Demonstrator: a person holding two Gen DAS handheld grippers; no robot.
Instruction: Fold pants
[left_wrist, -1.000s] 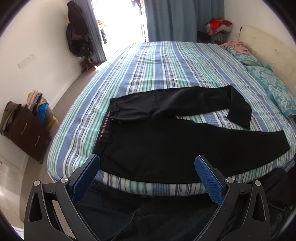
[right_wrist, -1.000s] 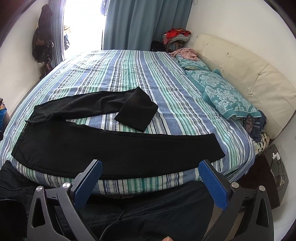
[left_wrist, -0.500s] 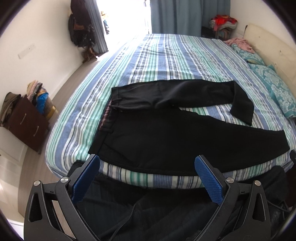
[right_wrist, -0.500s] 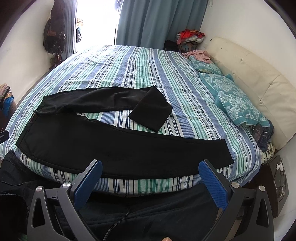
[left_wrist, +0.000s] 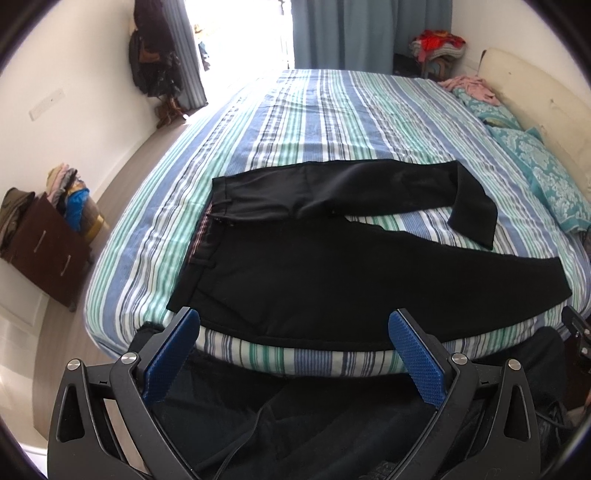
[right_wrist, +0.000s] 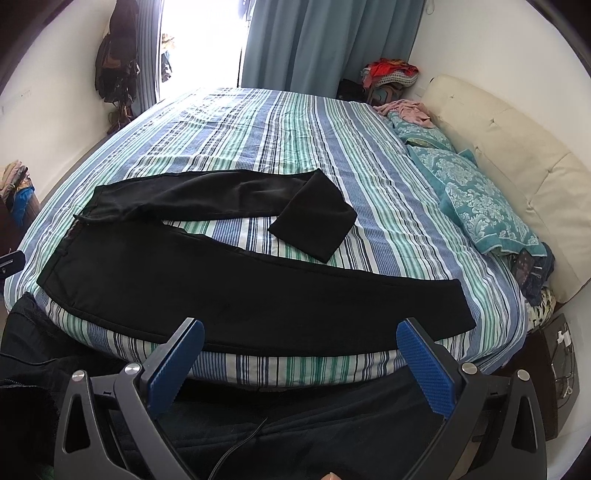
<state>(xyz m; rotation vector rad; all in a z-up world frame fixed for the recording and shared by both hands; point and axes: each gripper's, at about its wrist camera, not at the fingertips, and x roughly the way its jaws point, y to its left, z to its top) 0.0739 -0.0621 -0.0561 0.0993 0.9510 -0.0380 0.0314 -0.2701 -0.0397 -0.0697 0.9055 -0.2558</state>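
Note:
Black pants (left_wrist: 295, 273) lie spread on the striped bed (left_wrist: 332, 110), waistband to the left, legs running right. The near leg lies flat along the bed's front edge. The far leg's end (right_wrist: 314, 221) is folded back towards me. The pants also show in the right wrist view (right_wrist: 221, 288). My left gripper (left_wrist: 293, 347) is open and empty, hovering off the front edge near the hip. My right gripper (right_wrist: 301, 354) is open and empty, off the front edge near the lower part of the near leg.
Teal pillows (right_wrist: 476, 199) and a cream headboard (right_wrist: 517, 155) are on the right. A brown dresser (left_wrist: 40, 243) with clothes stands on the left. Curtains (right_wrist: 325, 40) and a clothes pile (right_wrist: 391, 74) are at the back. A dark-clothed body (left_wrist: 332, 424) is below the grippers.
Both grippers have pulled back and risen a little from the bed edge; more of the bed's front side shows. The pants have not moved.

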